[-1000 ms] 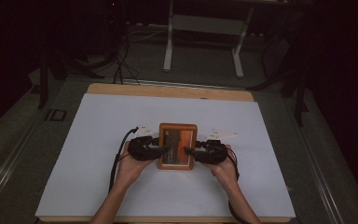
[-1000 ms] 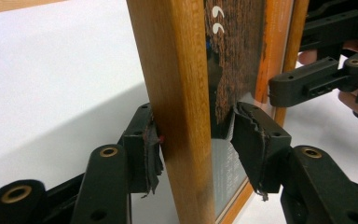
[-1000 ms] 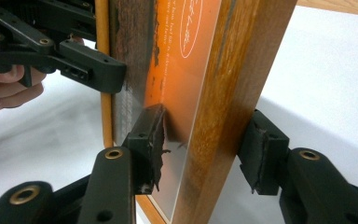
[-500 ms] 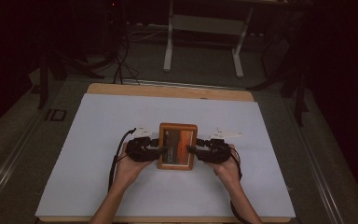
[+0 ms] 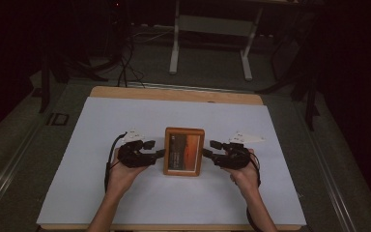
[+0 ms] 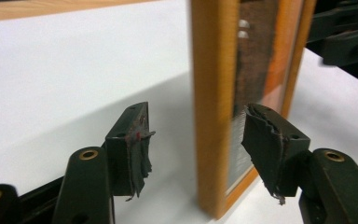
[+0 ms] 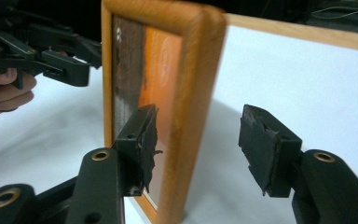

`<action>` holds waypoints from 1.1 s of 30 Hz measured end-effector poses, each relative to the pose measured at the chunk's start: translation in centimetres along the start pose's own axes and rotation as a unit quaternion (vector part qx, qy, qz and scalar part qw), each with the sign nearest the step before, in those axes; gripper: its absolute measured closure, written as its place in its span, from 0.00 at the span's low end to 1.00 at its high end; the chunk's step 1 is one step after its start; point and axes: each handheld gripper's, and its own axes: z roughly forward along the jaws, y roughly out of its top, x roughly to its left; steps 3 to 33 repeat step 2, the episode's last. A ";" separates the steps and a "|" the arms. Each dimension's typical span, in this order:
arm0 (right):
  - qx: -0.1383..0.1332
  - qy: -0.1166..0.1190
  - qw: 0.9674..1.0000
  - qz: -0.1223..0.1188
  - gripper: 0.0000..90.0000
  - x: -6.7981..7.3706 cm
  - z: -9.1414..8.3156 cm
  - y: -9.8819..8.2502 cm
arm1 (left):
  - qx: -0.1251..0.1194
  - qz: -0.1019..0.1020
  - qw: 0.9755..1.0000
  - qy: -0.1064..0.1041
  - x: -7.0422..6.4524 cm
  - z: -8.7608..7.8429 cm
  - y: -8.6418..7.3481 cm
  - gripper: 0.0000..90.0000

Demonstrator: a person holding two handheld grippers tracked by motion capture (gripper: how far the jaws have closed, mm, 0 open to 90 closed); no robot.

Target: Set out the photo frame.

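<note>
- The left claw (image 5: 158,153) is released: its jaws have just been opening, and the picture frame's (image 5: 184,151) left edge sits between the pads with a gap on each side.
- The picture frame stands upright on the white worktop (image 5: 101,121), between the two claws; its photo is blurred and hard to read.
- The right claw (image 5: 208,148) is released too, jaws just been opening; the frame's right edge sits between its pads, untouched.
- Both forearms are cut off at the bottom edge.
</note>
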 end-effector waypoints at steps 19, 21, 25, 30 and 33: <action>-0.005 -0.008 1.000 0.004 0.50 -0.4 -0.9 0.1 | 0.003 -0.002 0.999 0.032 0.7 -1.0 -0.4 0.45; -0.005 -0.008 1.000 0.004 0.50 -0.4 -0.9 0.1 | 0.003 -0.002 0.999 0.032 0.7 -1.0 -0.4 0.45; -0.005 -0.008 1.000 0.004 0.50 -0.4 -0.9 0.1 | 0.003 -0.002 0.999 0.032 0.7 -1.0 -0.4 0.45; -0.005 -0.008 1.000 0.004 0.50 -0.4 -0.9 0.1 | 0.003 -0.002 0.999 0.032 0.7 -1.0 -0.4 0.45; -0.005 -0.008 1.000 0.004 0.50 -0.4 -0.9 0.1 | 0.003 -0.002 0.999 0.032 0.7 -1.0 -0.4 0.45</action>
